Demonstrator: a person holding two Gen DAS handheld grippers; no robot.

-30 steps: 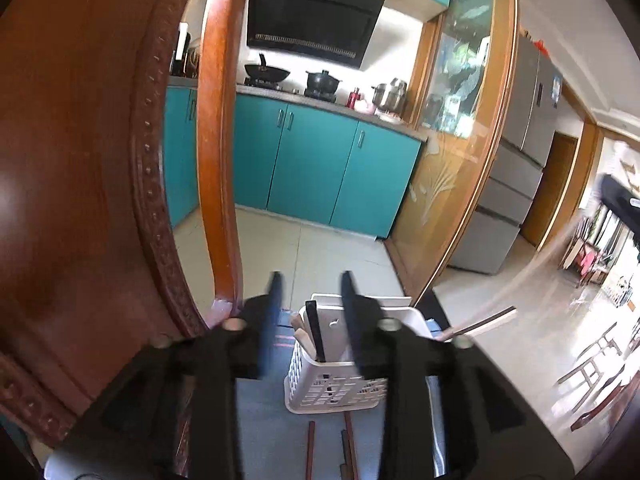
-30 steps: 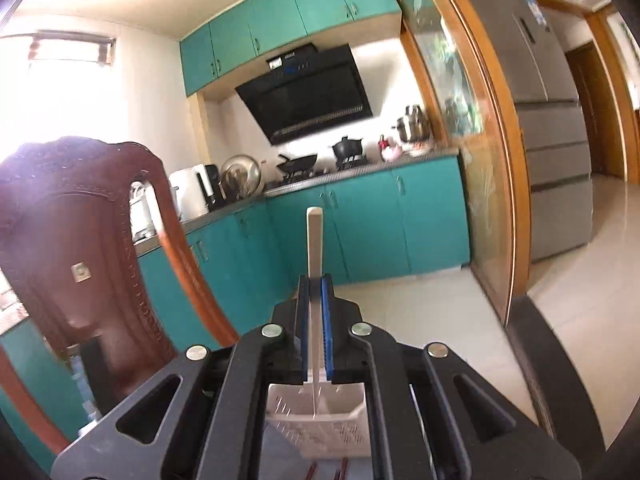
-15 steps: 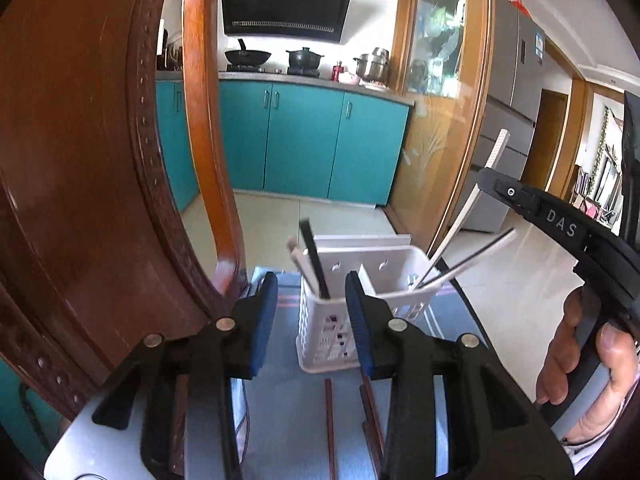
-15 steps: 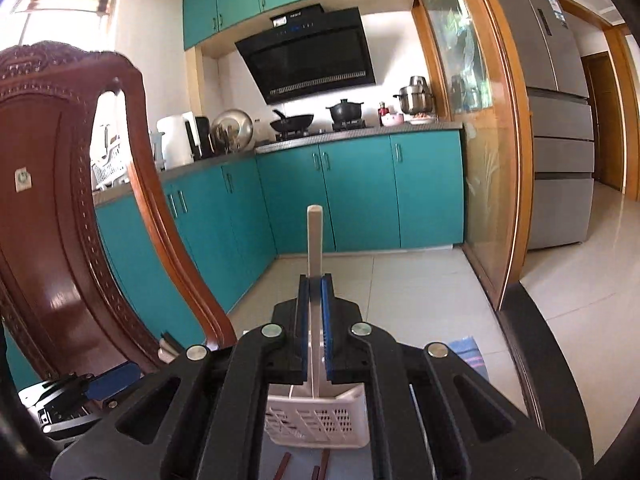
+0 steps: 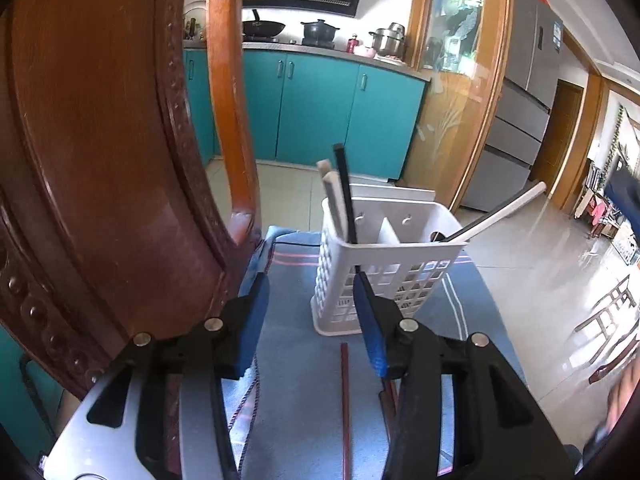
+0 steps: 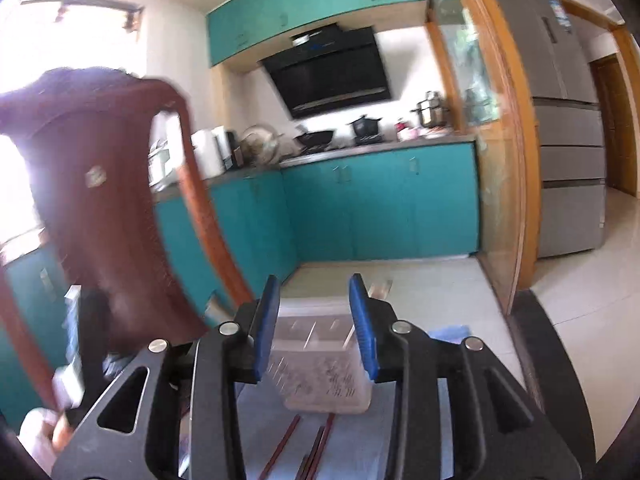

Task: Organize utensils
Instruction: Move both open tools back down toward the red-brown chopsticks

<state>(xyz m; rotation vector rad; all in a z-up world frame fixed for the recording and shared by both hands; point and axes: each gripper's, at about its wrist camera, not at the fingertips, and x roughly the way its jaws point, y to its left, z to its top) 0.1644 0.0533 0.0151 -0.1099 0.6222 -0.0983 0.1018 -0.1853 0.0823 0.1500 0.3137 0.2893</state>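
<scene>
Your left gripper part open, jaws just widened, nothing between. Your right gripper just opened too, empty (view blurred). White utensil basket stands on blue striped cloth, chopsticks inside it; dark red chopsticks lie on cloth before basket. Carved wooden chair at left, teal cabinets behind.

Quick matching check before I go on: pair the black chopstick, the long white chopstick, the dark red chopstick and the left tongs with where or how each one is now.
Things:
1. black chopstick
2. long white chopstick
3. dark red chopstick
4. left tongs

States:
A. flat on the blue cloth
B. open, holding nothing
C. upright in the white basket, left compartment
D. leaning out of the right compartment

Pairs: 1-C, 2-D, 3-A, 4-B
</scene>
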